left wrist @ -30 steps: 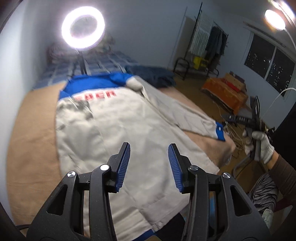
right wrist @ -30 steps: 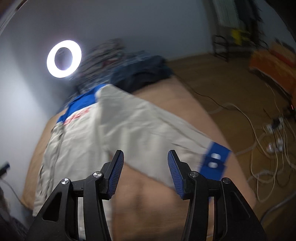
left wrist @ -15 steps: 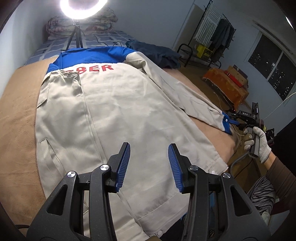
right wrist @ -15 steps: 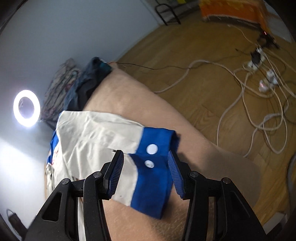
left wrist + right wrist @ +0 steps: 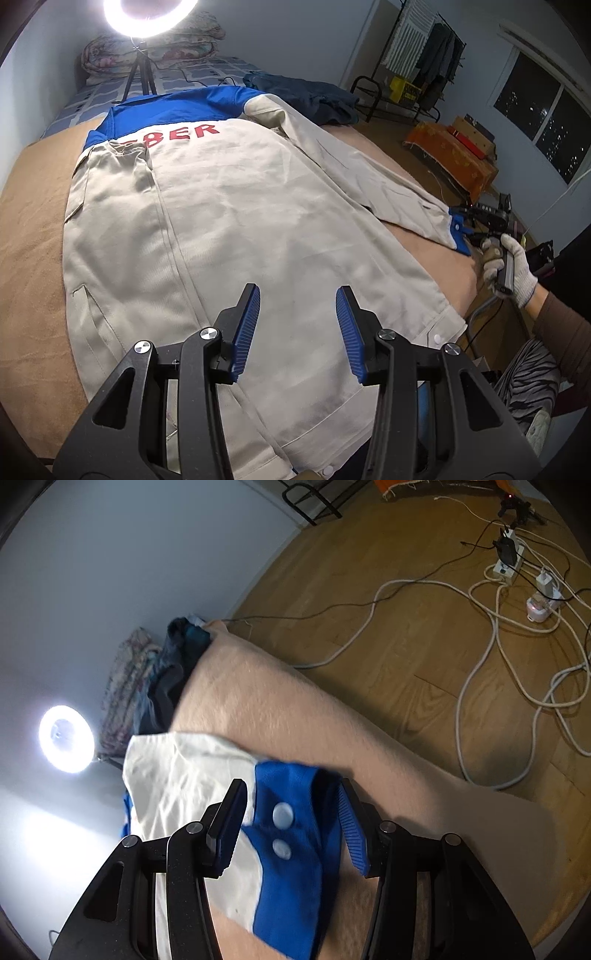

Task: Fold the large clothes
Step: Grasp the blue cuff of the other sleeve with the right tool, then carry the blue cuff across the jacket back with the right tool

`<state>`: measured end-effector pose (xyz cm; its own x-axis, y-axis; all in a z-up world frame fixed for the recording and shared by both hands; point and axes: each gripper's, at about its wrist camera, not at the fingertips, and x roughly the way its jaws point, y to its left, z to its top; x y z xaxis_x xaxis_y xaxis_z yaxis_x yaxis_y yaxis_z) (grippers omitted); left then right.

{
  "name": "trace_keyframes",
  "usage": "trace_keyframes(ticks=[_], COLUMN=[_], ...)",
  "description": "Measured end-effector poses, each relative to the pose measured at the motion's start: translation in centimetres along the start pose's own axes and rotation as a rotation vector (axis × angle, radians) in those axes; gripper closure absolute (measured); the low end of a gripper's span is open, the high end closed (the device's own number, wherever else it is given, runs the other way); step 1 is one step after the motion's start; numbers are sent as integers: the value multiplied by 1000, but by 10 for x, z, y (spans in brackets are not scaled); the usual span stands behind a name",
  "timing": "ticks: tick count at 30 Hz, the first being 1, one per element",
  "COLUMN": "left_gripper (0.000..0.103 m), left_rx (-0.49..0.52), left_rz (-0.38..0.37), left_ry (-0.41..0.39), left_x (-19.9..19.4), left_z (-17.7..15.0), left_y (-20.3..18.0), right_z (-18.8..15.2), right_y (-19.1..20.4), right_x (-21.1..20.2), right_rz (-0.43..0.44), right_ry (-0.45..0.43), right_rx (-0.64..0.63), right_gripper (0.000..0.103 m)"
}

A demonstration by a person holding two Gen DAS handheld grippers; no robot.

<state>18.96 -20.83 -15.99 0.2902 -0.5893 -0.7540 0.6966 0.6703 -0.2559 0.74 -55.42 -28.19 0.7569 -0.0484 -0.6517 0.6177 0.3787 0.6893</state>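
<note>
A beige jacket (image 5: 236, 221) with a blue yoke and red letters lies flat, back up, on the tan bed cover (image 5: 29, 229). My left gripper (image 5: 297, 325) hovers open over the jacket's lower back, nothing between its fingers. The right sleeve (image 5: 369, 177) stretches out towards the bed's right edge and ends in a blue cuff (image 5: 295, 834) with two white snaps. My right gripper (image 5: 291, 819) stands open astride that cuff, one finger on each side, pads not pressing. In the left wrist view a gloved hand (image 5: 513, 266) holds the right gripper (image 5: 467, 223) at the cuff.
A ring light (image 5: 147, 14) on a tripod stands at the bed's head beside folded quilts (image 5: 155, 48) and dark clothes (image 5: 310, 96). Cables and power strips (image 5: 509, 568) lie on the wooden floor right of the bed. A clothes rack (image 5: 417, 55) stands by the far wall.
The right gripper rolled, dropped and closed in on the blue cuff, which now lies between its fingers. The left gripper sank towards the jacket's lower back. Both openings look unchanged.
</note>
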Motion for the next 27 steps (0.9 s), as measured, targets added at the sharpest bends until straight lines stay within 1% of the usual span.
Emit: trace_keyframes(ticks=[1,2,3,4,7,8,10,12,14,17,22,24,27], left_gripper=[59,59,59,59,59,59,59,59,59,59,59,59,59], left_rx=[4,8,9,9,5,2,-3,-13,-22,-42,-98,-128,-168], left_rz=[1,1,-1,-3,-10,-12,-13,-20,-19,-23,-37,-40,-47], left_ry=[1,2,2,2,-3,-6,-14,-23,-33,-46,-73,-81,-89], left_x=[0,1,1,1,1,0,-1,-3,-4,-8,-17,-20,-25], left_z=[0,0,1,1,3,3,5,6,8,10,12,12,10], left_y=[-1,-3,-4,-4,-4,-4,-4,-3,-2,1,11,17,25], right_z=[1,2,2,1,-4,-7,-12,-23,-41,-71,-129,-152,-196], right_y=[1,3,6,9,26,38,55,79,110,148,201,214,231], right_x=[1,2,3,3,-11,-19,-30,-44,-57,-69,-79,-78,-69], right_rz=[3,-4,-9,-12,-29,-28,1,34,71,143,225,246,270], right_ry=[0,2,11,18,-18,-29,-34,-40,-35,6,80,120,218], right_rx=[-2,-13,-30,-49,-125,-161,-197,-263,-363,-473,-678,-742,-844], right_gripper=[55,69,89,92,96,96,97,98,98,98,98,98,98])
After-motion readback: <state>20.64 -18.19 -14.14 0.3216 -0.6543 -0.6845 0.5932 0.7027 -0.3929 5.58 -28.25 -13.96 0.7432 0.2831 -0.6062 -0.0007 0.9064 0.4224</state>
